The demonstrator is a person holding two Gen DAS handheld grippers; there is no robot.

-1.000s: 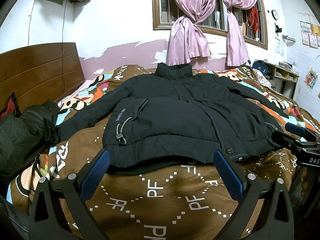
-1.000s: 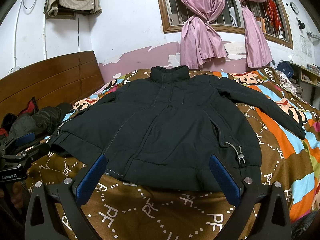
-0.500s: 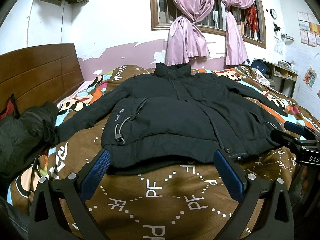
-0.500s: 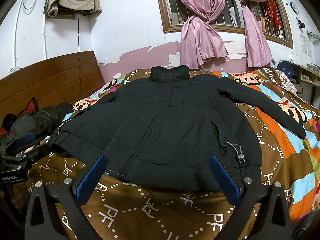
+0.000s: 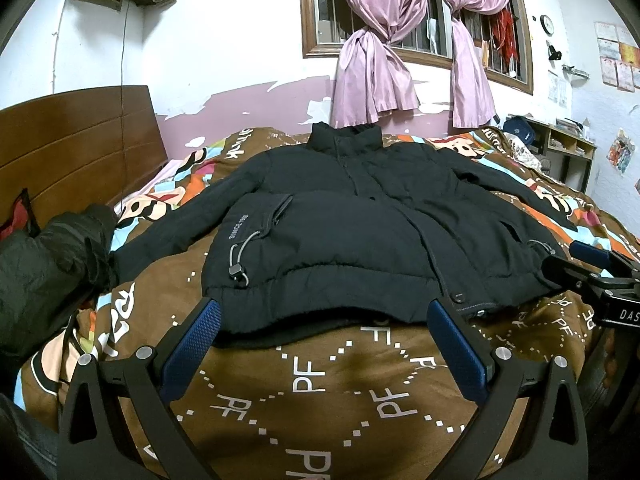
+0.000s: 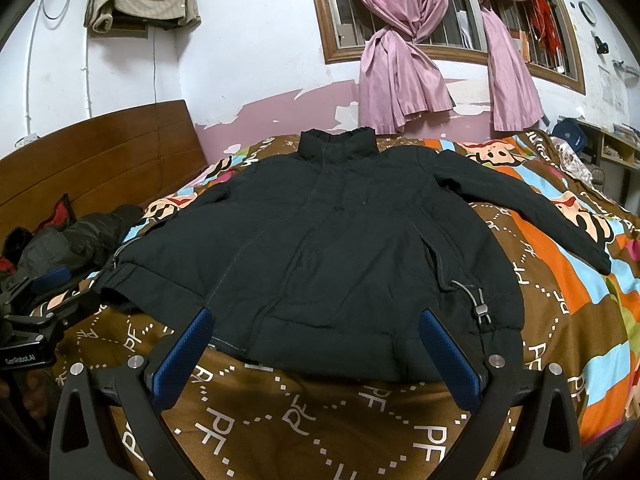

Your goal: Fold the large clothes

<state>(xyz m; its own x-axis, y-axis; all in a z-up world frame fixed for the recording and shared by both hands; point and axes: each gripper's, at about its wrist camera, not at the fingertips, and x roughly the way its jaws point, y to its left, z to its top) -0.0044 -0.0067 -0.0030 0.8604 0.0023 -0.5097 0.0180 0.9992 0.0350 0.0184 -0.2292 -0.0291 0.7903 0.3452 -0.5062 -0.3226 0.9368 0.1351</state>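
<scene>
A large black padded jacket (image 5: 352,236) lies flat and face up on the bed, collar at the far end, both sleeves spread out; it also shows in the right wrist view (image 6: 332,248). My left gripper (image 5: 322,342) is open and empty, just short of the jacket's hem on its left half. My right gripper (image 6: 316,348) is open and empty, just short of the hem on its right half. The right gripper also shows at the right edge of the left wrist view (image 5: 588,272), and the left gripper at the left edge of the right wrist view (image 6: 44,312).
The bed has a brown patterned cover (image 5: 340,392) with colourful stripes. Another dark jacket (image 5: 44,268) is heaped at the left by the wooden headboard (image 5: 76,148). A window with pink curtains (image 5: 376,60) is behind; shelves (image 5: 568,144) stand at the right.
The left wrist view has shifted slightly closer and to the left. Both grippers stay open, and the jacket has not moved.
</scene>
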